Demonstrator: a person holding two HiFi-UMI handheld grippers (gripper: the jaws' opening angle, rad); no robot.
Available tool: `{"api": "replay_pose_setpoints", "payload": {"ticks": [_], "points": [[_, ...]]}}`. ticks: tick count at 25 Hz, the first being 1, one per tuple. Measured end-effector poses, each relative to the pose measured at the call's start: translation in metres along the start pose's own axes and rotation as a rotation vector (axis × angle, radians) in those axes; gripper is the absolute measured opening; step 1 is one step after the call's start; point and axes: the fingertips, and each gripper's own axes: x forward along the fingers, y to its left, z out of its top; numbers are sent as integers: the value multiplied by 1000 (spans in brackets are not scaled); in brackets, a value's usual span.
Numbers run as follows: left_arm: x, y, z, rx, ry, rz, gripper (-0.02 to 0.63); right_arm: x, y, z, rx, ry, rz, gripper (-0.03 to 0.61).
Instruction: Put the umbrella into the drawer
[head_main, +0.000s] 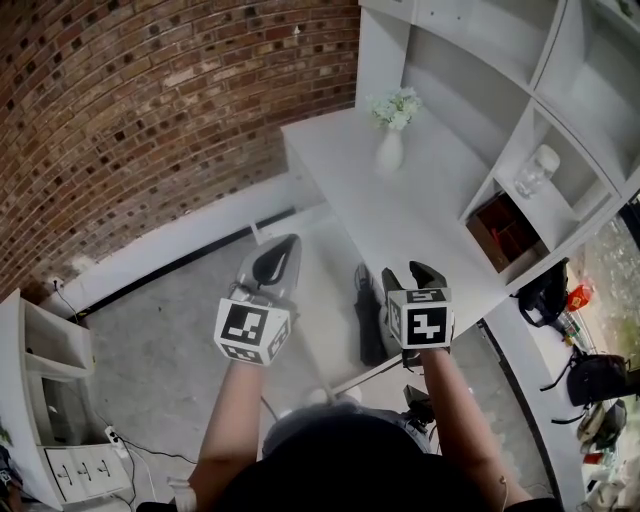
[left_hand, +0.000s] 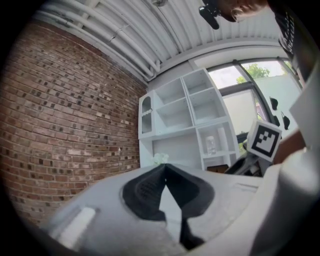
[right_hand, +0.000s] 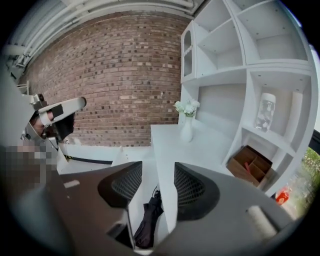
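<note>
Beside the desk (head_main: 430, 205) edge, umbrella (head_main: 368, 325) in open drawer (head_main: 322, 285); right gripper (right_hand: 158, 175) wide, empty; left gripper (left_hand: 165, 167) closed.

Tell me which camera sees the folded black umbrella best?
Right gripper view: the folded black umbrella shows largest and clearest there. Head view shows it only as a dark strip. Left gripper view misses it.
</note>
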Motion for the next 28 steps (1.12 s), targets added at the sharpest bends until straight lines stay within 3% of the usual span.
{"api": "replay_pose_setpoints", "payload": {"ticks": [6,14,23,28], "points": [[-3,12,26,20,-60,36,-2,-28,-6,36,-6,-139,16,168],[0,18,49,53,-112,45,-2,-68,-16,81,-99,-326,-60,5],[5,18,73,105,-164,51,-2,-112,-24,127,-241,-600,-120,5],[3,17,87,147,-188,58,-2,-134,-29,142,-256,-687,-137,5]]}}
